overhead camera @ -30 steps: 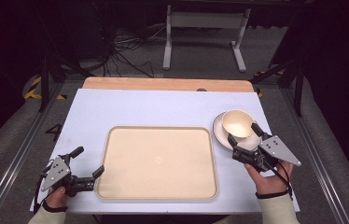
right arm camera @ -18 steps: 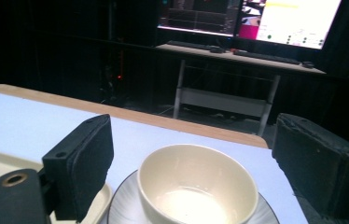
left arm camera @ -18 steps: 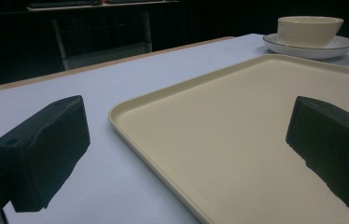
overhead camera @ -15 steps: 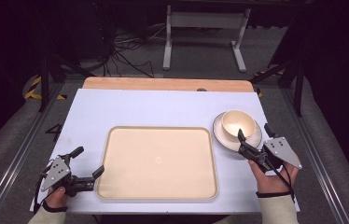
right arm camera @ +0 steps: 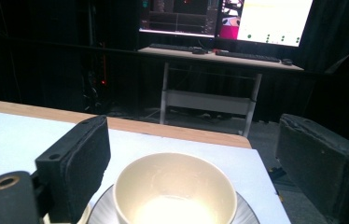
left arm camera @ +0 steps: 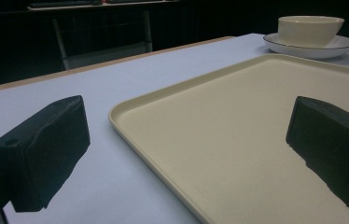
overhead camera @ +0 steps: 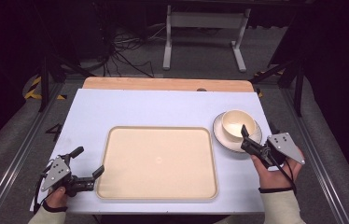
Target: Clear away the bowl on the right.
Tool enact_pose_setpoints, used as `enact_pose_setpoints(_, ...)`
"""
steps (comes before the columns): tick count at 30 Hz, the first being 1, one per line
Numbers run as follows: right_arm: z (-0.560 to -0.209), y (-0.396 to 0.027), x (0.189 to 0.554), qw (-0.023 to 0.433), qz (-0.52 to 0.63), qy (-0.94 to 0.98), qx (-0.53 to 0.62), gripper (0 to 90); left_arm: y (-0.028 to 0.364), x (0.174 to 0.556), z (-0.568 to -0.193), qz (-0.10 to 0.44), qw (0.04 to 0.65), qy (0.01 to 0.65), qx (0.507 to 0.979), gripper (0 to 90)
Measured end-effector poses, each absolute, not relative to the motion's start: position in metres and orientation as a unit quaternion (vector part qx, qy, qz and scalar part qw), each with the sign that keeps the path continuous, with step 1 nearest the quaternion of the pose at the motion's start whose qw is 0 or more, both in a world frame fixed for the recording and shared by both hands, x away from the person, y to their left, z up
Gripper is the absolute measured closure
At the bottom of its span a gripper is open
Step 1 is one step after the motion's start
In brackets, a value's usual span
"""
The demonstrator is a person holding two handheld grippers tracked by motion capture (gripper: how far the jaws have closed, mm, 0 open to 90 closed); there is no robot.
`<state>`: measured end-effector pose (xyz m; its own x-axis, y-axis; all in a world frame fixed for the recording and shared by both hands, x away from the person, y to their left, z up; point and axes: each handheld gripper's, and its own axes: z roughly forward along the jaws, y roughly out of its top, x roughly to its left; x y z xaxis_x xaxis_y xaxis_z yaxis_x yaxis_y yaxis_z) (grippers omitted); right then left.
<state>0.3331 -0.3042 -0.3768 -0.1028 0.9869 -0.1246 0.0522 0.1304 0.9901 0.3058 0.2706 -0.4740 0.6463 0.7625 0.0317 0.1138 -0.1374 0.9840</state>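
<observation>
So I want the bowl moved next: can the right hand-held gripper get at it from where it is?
Probably yes: the right hand-held gripper is open beside the bowl, nothing between.

Cream tray (overhead camera: 157,162), cream bowl (overhead camera: 236,125), black tongs (overhead camera: 87,166)

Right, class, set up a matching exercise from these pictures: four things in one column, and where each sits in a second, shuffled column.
Things:
1. bowl
2. saucer
3. tray
4. left tongs

Places:
a. at the tray's near left corner, jaws open
b. middle of the blue table top
c. on the saucer
d. right of the tray, under the bowl

Pairs: 1-c, 2-d, 3-b, 4-a
</observation>
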Motion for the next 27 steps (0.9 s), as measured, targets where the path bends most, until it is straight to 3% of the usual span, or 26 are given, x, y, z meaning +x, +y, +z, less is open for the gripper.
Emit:
enact_pose_setpoints(20,-0.344,-0.322,0.378,0.428,0.417,0.609,0.522,13.4,0.271,0.306,-0.474,0.281,0.577,0.312,0.7,0.2)
enact_pose_setpoints(27,-0.34,-0.329,0.391,0.387,0.397,0.623,0.552,15.3,0.271,0.306,-0.474,0.281,0.577,0.311,0.701,0.2)
